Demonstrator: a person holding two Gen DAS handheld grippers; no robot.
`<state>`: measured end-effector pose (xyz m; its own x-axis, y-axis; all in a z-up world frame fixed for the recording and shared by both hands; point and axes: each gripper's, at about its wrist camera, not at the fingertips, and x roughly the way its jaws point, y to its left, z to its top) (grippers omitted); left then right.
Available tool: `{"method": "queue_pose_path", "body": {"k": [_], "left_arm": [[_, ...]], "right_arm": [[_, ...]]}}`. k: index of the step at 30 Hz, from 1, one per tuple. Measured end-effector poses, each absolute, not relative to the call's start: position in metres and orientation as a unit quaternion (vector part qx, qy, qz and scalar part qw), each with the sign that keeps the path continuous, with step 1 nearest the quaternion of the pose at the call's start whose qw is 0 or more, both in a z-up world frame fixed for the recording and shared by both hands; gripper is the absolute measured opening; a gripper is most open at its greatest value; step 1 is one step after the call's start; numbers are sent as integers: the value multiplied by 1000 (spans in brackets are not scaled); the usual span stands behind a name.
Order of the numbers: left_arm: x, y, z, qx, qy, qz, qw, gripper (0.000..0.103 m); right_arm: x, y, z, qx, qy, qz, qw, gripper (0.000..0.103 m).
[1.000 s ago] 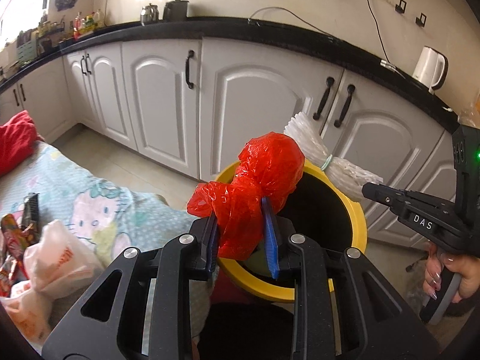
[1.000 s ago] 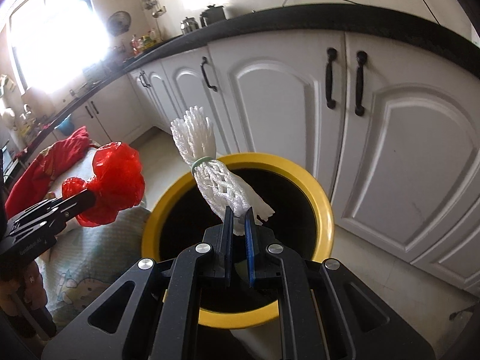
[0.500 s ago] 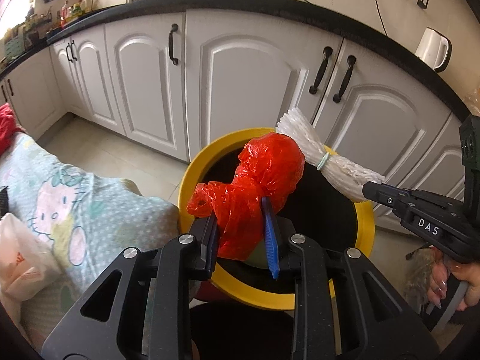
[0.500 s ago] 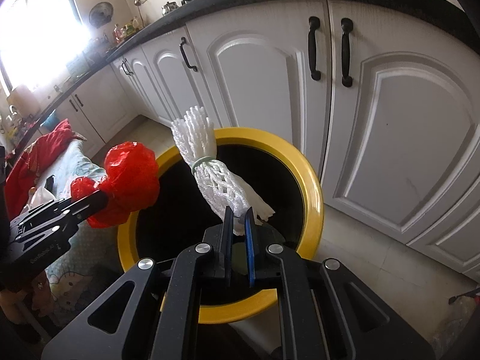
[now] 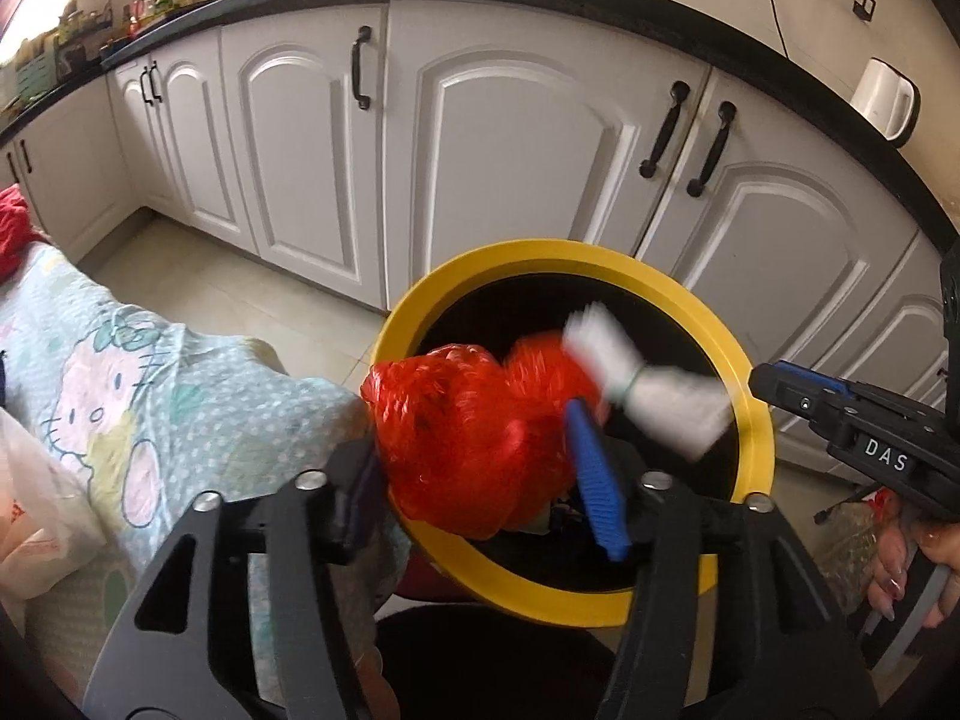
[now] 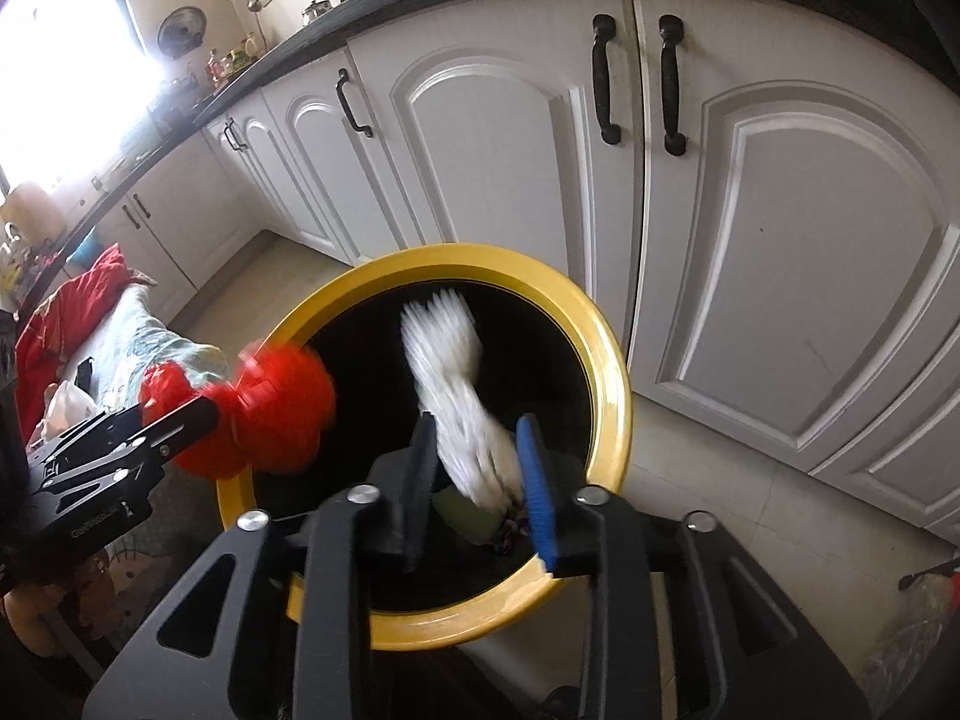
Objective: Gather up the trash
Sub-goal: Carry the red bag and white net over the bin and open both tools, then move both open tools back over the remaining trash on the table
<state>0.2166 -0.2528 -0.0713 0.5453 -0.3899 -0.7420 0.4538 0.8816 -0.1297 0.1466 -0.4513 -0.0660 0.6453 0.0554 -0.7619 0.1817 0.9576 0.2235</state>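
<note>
A black bin with a yellow rim (image 5: 540,252) (image 6: 480,255) stands on the floor right below both grippers. My left gripper (image 5: 471,438) hangs over its left rim; its jaws are opening, and the crumpled red plastic bag (image 5: 462,426) (image 6: 270,414) sits loose and blurred between them. My right gripper (image 6: 477,426) is over the bin's mouth, its jaws also opening. The white foam net (image 6: 456,396) (image 5: 654,396) slips down between its fingers, blurred. Each gripper shows in the other's view: the right gripper (image 5: 774,384) and the left gripper (image 6: 204,414).
White cabinet doors (image 5: 510,138) stand close behind the bin. A table with a cartoon-print cloth (image 5: 150,378) is on the left, with plastic bags (image 5: 36,516) and a red cloth (image 6: 54,324) on it. A hand (image 5: 906,558) holds the right gripper's handle. A white kettle (image 5: 888,96) sits on the counter.
Both grippers have sunk closer to the bin. Their jaws have spread apart, and the red bag and the white net, held firmly before, now look blurred and are dropping toward the bin.
</note>
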Motion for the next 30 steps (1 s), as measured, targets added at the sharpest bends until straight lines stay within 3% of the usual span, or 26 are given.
{"method": "queue_pose_path", "body": {"k": [7,13,18,30], "left_arm": [[213,-237,-66,23,399,-231,887,79],[209,-226,-59,15,387,-227,893,91],[205,-219,-45,8,375,-223,900,92],[187,-189,-16,-4,340,-208,917,92]], "right_arm": [[143,-450,-60,141,408,-38,901,46],[140,-446,-51,137,395,-34,908,58],[138,-441,-43,134,385,-31,913,65],[132,-416,-18,118,357,-4,927,67]]}}
